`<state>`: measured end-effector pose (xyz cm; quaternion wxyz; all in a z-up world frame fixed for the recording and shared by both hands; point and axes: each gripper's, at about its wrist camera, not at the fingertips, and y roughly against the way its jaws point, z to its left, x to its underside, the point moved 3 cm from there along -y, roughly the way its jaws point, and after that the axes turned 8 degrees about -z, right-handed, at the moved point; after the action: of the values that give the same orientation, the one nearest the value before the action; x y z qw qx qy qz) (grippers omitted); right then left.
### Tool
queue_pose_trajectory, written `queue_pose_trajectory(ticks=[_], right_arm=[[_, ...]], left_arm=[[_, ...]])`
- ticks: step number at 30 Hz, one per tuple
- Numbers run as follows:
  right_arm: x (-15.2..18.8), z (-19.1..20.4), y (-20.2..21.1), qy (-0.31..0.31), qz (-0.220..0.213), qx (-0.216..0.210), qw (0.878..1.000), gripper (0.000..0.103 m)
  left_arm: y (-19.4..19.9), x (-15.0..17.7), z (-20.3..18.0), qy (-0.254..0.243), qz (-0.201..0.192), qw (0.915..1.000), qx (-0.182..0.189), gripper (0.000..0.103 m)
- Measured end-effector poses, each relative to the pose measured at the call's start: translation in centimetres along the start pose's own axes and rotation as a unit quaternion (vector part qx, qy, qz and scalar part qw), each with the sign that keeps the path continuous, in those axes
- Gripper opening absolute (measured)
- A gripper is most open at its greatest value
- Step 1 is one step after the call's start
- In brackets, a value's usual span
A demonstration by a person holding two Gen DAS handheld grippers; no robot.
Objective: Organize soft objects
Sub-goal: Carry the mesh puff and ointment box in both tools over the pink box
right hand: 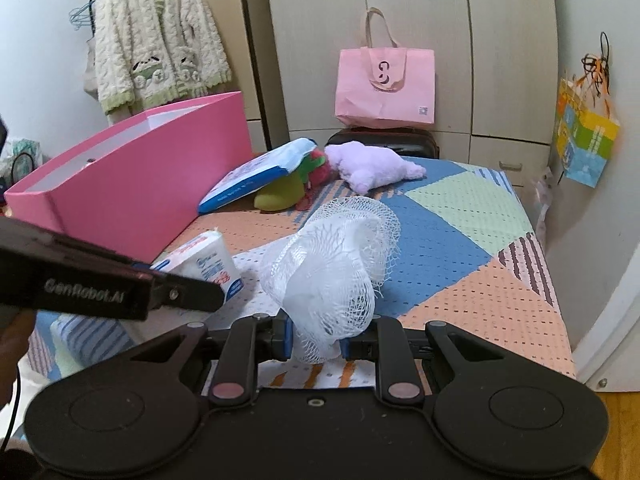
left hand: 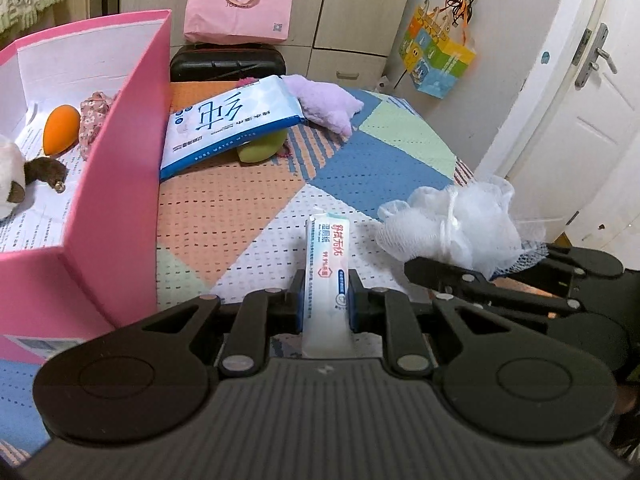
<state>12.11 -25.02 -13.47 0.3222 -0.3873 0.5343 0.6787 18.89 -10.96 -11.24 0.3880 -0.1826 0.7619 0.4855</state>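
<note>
My left gripper (left hand: 324, 300) is shut on a small white tissue pack (left hand: 326, 268) with red and blue print, held edge-up above the patchwork cloth (left hand: 224, 208). The pack also shows in the right wrist view (right hand: 208, 264). My right gripper (right hand: 316, 338) is shut on a white mesh bath pouf (right hand: 336, 264), which also shows in the left wrist view (left hand: 456, 228). The open pink box (left hand: 112, 184) stands to the left and holds an orange sponge (left hand: 60, 128), a floral pouch (left hand: 94, 116) and a plush toy (left hand: 16, 176).
A blue wet-wipes pack (left hand: 232, 124) leans on a green plush (left hand: 262, 148), with a purple plush (left hand: 324, 104) behind it. A pink tote bag (left hand: 240, 4) sits on a black case (left hand: 228, 64) by the wardrobe. A white door (left hand: 592, 92) is at right.
</note>
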Motion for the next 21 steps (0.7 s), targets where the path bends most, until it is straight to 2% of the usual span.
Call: queue_pose_trajectory(ticks=[3,6,10,15,21], right_arm=[[-0.1,0.9,0.4,0.014,0.016,-0.016,1.0,0.024],[-0.3,1.8,0.8,0.038,0.027,-0.019,0.999,0.024],[-0.9,2.4,1.7,0.06,0.035,-0.015,0.997,0.024],[-1.7,2.7,2.7,0.071,0.056,-0.018,0.996,0.024],[-3.1,3.3,4.1,0.067,0.077,-0.046,0.994,0.024]], left_arm=[[0.6,-0.1,0.3,0.01,0.012,0.9998,0.014,0.017],[1.4,-0.3,0.5,0.015,0.018,0.9995,0.021,0.017],[2.4,-0.5,1.0,0.029,0.024,0.9976,0.058,0.017],[3.9,-0.5,1.0,0.025,0.031,0.9963,0.077,0.017],[5.3,-0.8,1.7,0.018,0.073,0.9924,0.098,0.017]])
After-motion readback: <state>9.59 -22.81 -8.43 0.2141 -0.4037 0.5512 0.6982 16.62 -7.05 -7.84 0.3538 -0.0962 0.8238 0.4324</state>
